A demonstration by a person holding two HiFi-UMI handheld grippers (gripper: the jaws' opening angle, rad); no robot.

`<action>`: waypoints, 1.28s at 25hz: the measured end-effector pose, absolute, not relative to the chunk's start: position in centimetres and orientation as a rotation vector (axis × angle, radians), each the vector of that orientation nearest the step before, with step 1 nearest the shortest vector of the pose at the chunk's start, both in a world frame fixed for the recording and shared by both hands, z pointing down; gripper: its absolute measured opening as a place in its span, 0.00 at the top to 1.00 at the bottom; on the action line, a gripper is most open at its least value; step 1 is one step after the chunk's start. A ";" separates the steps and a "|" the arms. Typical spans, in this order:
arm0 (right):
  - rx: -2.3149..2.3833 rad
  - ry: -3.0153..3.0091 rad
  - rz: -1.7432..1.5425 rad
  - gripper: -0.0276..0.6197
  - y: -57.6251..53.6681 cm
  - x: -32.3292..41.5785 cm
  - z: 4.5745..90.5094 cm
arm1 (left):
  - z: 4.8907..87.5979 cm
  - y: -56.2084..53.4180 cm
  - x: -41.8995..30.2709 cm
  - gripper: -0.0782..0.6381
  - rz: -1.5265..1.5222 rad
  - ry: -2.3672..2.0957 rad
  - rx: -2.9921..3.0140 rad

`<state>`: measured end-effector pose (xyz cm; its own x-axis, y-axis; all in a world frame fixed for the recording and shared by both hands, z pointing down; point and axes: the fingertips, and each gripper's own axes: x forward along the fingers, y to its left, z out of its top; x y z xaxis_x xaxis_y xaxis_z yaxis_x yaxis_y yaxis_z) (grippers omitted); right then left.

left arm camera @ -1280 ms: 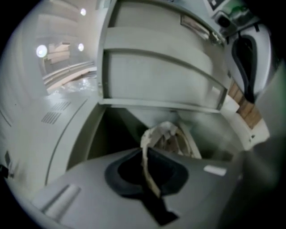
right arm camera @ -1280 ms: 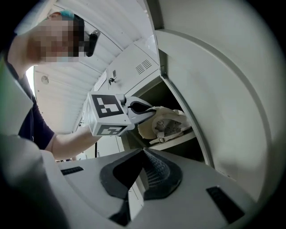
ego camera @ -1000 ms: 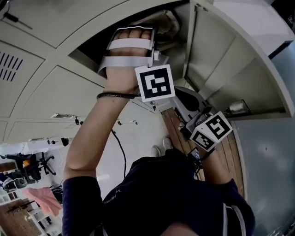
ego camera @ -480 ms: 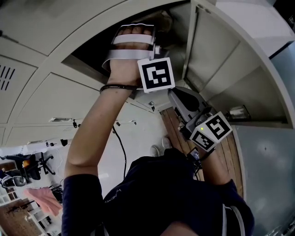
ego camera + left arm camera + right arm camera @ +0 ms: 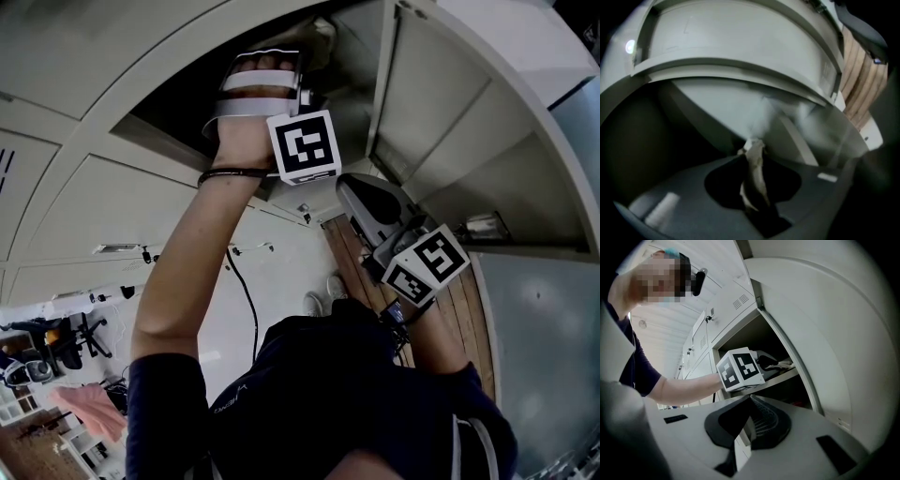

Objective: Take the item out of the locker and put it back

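The open locker is overhead. My left gripper reaches up into it, marker cube below the wrist. In the left gripper view a thin, crumpled pale cloth item stands in the narrow gap of the left gripper; the jaws are opening, and the pads still touch it. A dark and white bundle lies on the locker shelf just beyond the cube. My right gripper hangs lower, outside the locker, its jaws slightly apart with nothing between them.
The locker door stands swung out to the right, close to the right gripper. Shut locker fronts fill the left. The person's arm and dark shirt take up the lower middle. A strip of wooden floor runs beside the door.
The left hand has gone a little higher and deeper into the locker. The right gripper has shifted slightly up and left.
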<state>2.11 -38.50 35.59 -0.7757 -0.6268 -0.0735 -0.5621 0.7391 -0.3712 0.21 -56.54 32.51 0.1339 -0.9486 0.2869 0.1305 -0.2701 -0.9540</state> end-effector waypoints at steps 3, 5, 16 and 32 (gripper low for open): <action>-0.958 2.751 -0.498 0.95 -38.5 2.2 35.8 | 32.7 -56.9 -0.1 0.76 -1.348 0.873 -1.421; -0.964 2.754 -0.499 0.95 -38.5 2.3 35.9 | 32.7 -56.9 -0.2 0.74 -1.346 0.877 -1.459; -0.954 2.776 -0.519 0.95 -38.2 1.7 36.4 | 32.1 -54.5 0.0 0.61 -1.302 0.918 -1.677; -1.015 2.787 -0.445 0.95 -35.1 0.7 34.4 | 24.9 -42.5 0.3 0.64 -0.888 1.016 -2.000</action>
